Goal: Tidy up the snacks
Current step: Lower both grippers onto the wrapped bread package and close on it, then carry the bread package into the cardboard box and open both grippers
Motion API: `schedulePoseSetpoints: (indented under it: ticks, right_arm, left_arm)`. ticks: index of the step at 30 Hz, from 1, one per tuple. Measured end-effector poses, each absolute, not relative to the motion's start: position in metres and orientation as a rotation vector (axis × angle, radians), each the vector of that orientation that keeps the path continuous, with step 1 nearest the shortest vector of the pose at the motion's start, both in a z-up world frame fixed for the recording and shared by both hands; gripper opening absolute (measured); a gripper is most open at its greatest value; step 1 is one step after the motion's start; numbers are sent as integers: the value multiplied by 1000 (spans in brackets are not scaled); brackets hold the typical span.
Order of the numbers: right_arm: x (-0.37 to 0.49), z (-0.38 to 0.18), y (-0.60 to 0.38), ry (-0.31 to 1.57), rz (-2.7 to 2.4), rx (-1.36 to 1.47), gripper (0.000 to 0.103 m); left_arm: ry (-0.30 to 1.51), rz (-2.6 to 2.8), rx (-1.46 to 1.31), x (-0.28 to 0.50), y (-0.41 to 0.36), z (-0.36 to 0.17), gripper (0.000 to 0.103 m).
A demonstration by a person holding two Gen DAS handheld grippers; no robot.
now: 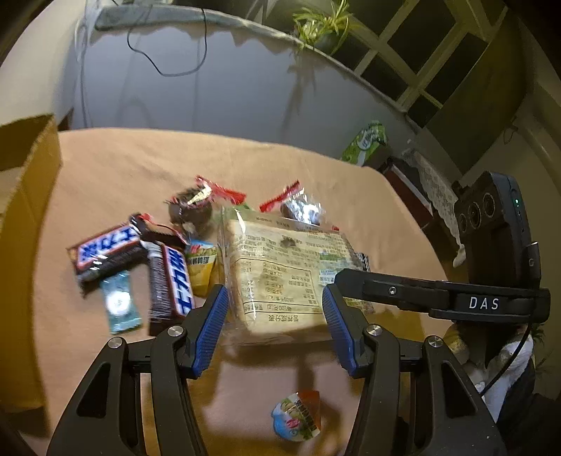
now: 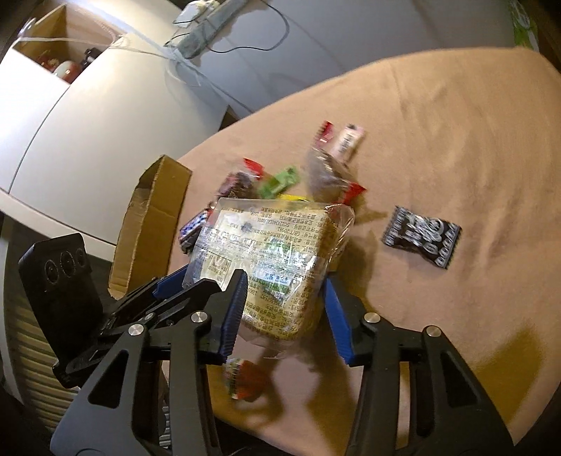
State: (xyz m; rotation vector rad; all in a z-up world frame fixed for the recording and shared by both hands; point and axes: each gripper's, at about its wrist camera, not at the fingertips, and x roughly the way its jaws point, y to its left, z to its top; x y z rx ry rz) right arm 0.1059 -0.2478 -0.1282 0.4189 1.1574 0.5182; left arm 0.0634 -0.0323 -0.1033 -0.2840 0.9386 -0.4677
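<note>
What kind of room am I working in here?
Probably a home living space: a cloth-covered table strewn with snacks, a potted plant on a window ledge, and a cardboard box beside the table.

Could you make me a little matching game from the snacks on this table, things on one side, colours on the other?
Things:
1. bread pack
2. candy bars
3. small wrapper
4. flat packet

Colours:
A. black with white print
B. pale blue
C. clear plastic, tan inside
D. brown with blue-and-white lettering

Pairs: 1-C, 2-D, 3-B, 4-A
</note>
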Motion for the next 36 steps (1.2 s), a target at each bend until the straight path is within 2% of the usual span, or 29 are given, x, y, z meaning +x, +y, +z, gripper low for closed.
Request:
schedulePoseSetpoints:
  ticks: [9, 18, 36]
  right_arm:
    - [111, -88, -197, 1093, 600, 336, 48]
    - [120, -59, -107, 1062, 728, 241, 48]
    - [130, -84, 41, 1143, 887, 104, 47]
  left_arm:
    - [830, -396, -320, 44, 18, -74, 54]
    - [742, -253, -365, 22, 87, -56, 54]
    - [739, -37, -443, -4, 185, -74, 54]
